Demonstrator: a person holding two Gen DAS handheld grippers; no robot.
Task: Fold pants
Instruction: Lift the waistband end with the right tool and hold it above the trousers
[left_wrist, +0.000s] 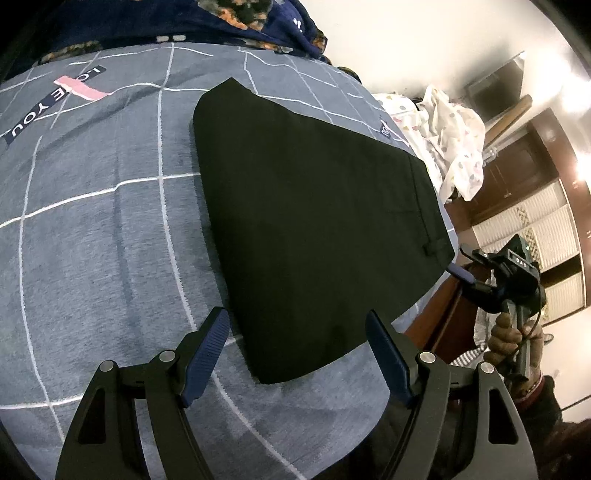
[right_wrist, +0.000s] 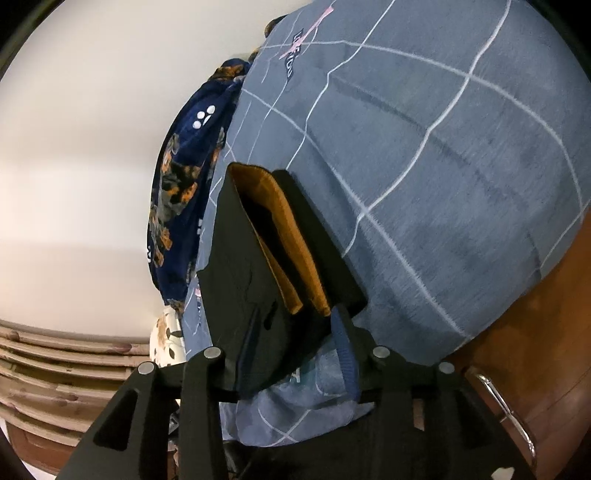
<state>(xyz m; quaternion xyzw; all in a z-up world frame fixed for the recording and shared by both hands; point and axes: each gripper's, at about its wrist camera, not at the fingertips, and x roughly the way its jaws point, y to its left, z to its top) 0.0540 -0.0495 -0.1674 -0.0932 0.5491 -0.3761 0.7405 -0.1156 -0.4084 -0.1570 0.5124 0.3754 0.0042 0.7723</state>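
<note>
The black pants (left_wrist: 306, 229) lie folded flat on the grey checked bedsheet (left_wrist: 92, 240), waistband toward the bed's right edge. My left gripper (left_wrist: 295, 328) is open and empty, its fingers to either side of the pants' near corner, just above it. My right gripper (left_wrist: 463, 275) shows at the bed's right edge by the waistband, held in a hand. In the right wrist view the right gripper (right_wrist: 295, 325) is open at the waistband end of the pants (right_wrist: 243, 266), whose orange lining (right_wrist: 291, 243) shows. Its left finger is partly hidden by the cloth.
A dark blue floral blanket (left_wrist: 229, 18) lies bunched at the bed's far end; it also shows in the right wrist view (right_wrist: 181, 184). A white dotted cloth (left_wrist: 454, 140) lies beyond the right edge. A wooden bed frame (right_wrist: 535, 332) and wooden wardrobe (left_wrist: 517, 162) flank the bed.
</note>
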